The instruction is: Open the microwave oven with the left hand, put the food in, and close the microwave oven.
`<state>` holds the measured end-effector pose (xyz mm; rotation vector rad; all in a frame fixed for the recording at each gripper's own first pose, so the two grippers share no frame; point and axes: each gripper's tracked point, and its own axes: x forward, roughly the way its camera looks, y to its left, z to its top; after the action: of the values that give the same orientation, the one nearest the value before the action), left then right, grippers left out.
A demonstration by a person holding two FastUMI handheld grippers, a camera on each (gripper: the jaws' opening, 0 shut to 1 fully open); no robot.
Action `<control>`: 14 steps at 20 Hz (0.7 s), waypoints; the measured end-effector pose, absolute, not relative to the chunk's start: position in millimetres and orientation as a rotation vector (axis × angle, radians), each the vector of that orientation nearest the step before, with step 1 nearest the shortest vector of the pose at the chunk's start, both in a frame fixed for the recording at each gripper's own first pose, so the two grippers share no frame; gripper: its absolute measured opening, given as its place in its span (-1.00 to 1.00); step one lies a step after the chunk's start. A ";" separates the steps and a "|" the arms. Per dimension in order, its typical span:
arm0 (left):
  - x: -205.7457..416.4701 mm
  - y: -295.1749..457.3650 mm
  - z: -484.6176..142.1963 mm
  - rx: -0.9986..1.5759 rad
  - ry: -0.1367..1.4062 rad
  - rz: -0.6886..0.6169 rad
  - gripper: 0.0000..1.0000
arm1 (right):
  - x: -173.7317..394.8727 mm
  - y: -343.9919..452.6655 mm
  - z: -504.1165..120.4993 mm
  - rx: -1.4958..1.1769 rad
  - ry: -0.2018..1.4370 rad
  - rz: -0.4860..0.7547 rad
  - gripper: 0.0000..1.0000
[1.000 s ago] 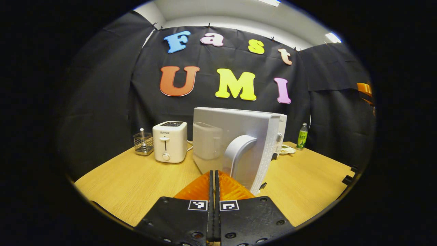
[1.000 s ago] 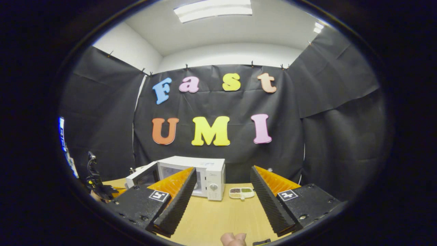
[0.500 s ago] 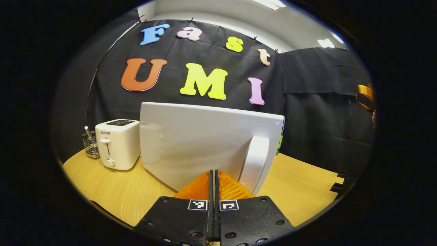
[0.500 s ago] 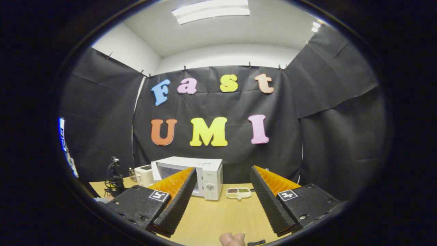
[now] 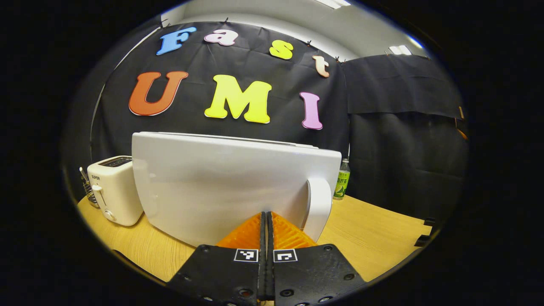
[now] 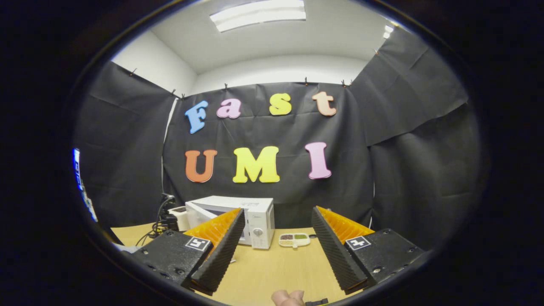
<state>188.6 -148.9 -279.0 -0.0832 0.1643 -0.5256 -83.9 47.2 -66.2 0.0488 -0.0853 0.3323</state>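
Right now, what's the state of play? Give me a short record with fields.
left gripper: shut, tips at the door, just left of its handle; contact unclear
right gripper: open, holding nothing, held back over the table
door: closed or nearly so; cannot tell which
food tray: on the table, right of the microwave, not inside
toaster: left of the microwave
bottle: behind the door's handle side
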 end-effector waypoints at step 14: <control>279.4 -207.6 -288.0 -0.037 0.217 -0.453 -1.00 | -51.8 23.8 -90.3 0.060 -0.054 0.316 0.82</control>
<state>279.4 -207.6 -288.0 -0.0368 0.2173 -0.4527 -51.8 23.8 -90.3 0.0602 -0.0536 0.3161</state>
